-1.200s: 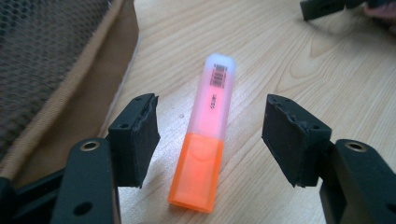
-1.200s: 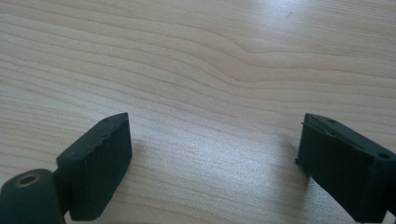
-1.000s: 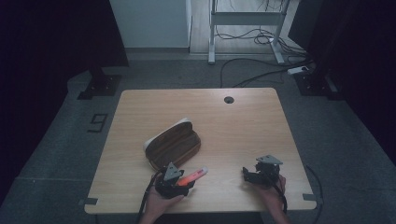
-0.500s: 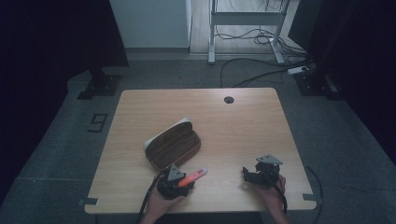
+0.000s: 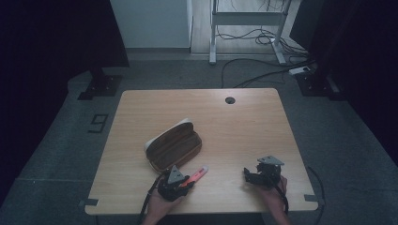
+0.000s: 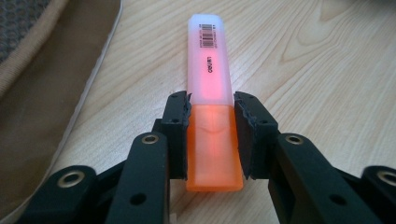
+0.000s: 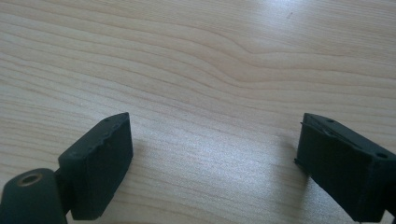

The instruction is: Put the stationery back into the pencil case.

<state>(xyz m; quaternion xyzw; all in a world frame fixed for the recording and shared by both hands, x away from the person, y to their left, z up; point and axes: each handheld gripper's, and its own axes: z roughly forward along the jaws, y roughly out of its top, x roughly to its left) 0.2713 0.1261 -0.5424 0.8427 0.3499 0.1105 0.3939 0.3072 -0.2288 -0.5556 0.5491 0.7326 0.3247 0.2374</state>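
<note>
An orange highlighter (image 6: 209, 70) with a pale body and an orange cap lies on the wooden table (image 5: 234, 131), just in front of a brown pencil case (image 5: 172, 146). My left gripper (image 6: 211, 112) has just been closing, and its pads now sit against both sides of the orange cap. From above, the left gripper (image 5: 184, 182) is near the front edge, with the highlighter (image 5: 196, 175) pointing away to the right. My right gripper (image 5: 248, 175) rests at the front right, and in its own view the right gripper (image 7: 215, 154) stands wide open over bare wood.
The pencil case (image 6: 37, 93) lies shut, right beside the left jaw. A round cable hole (image 5: 230, 100) is near the table's far edge. Beyond the table are a desk frame and cables on the floor.
The left jaws have drawn in around the highlighter's cap. Neither hand has moved, and the highlighter and case lie where they were.
</note>
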